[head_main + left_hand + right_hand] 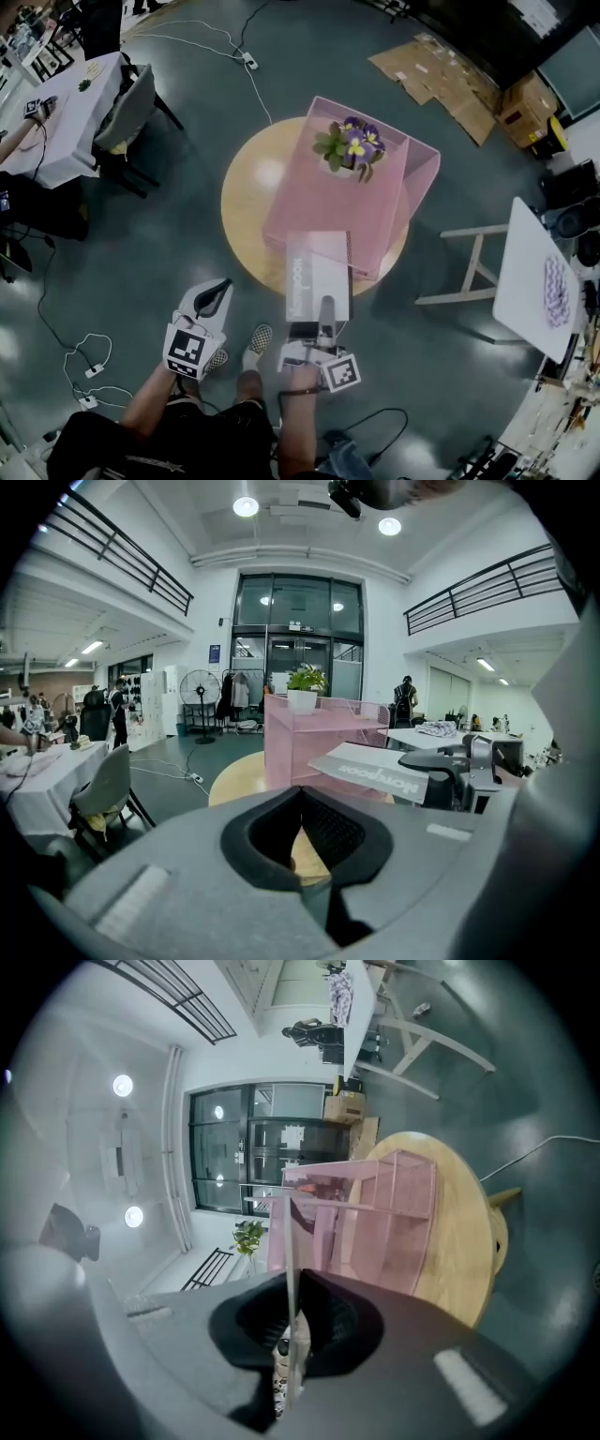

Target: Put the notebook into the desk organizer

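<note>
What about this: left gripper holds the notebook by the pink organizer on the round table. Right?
No: the right gripper, not the left, holds the notebook; the right gripper view shows its jaws shut on it. The pink organizer and round table are as stated.

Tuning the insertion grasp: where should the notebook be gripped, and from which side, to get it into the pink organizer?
Grip the notebook at its near edge, coming from the person's side, as the right gripper has it now. It is thin and lies flat, so closing across its thickness works. That likely leaves the far end free to slide into the desk organizer.
</note>
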